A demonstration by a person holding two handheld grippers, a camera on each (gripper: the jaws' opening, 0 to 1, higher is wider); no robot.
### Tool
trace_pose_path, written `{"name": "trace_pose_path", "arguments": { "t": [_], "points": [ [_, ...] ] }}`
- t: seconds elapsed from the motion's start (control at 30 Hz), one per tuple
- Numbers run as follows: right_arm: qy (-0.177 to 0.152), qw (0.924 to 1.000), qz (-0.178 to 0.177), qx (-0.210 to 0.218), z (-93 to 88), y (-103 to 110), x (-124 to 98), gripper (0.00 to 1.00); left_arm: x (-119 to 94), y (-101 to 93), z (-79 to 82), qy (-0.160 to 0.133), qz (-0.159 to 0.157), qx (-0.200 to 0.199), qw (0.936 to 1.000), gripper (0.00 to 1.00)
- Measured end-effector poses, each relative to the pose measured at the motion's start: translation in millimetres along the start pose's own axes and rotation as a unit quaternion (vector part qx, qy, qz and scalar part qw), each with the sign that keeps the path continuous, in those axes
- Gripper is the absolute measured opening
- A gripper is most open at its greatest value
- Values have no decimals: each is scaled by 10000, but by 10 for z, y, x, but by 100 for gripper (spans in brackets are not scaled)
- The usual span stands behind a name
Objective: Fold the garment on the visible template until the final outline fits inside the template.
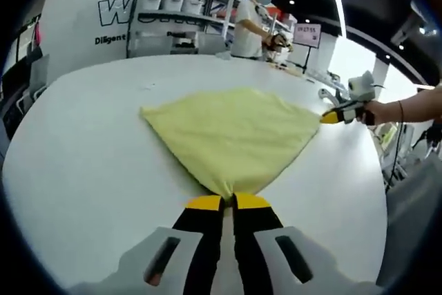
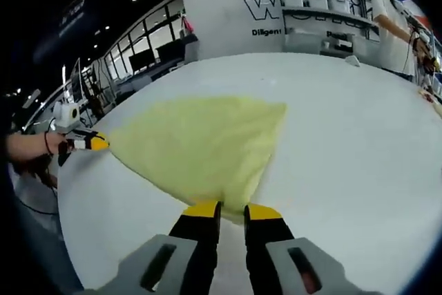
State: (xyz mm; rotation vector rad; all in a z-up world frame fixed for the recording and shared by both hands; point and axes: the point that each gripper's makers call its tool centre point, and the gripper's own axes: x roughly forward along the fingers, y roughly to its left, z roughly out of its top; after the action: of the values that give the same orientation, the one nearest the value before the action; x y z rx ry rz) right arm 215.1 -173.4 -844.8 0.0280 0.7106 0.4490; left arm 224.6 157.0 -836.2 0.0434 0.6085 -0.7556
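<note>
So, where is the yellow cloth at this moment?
The yellow cloth lies spread on the white table, pinched at one corner by the left gripper and at another by the right gripper.

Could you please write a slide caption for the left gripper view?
Left gripper pinches a yellow cloth's corner on a white table; right gripper holds another.

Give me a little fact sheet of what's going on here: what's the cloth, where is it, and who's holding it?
cloth: yellow garment, spread out
surface: white table
left gripper: shut on one corner of the cloth
right gripper: shut on another corner
template: cannot make one out
background: shelves, person standing
</note>
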Motion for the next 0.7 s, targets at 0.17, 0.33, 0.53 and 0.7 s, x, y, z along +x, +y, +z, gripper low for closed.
{"name": "trace_pose_path", "arguments": {
  "t": [0.17,0.33,0.53,0.7],
  "points": [
    [62,9999,-68,68,6,2,-15,0,-54,-1,41,20,-170,228,9996,0],
    [50,9999,-105,13,27,-30,-57,0,-115,5,43,249,-347,1223,9916,0],
    [193,9997,-136,25,-4,-54,-106,0,-209,-29,2,487,-523,2272,9712,0],
    [540,9984,-117,-146,-114,0,-144,0,-270,55,-98,829,-369,2904,9526,0]
  ]
}}
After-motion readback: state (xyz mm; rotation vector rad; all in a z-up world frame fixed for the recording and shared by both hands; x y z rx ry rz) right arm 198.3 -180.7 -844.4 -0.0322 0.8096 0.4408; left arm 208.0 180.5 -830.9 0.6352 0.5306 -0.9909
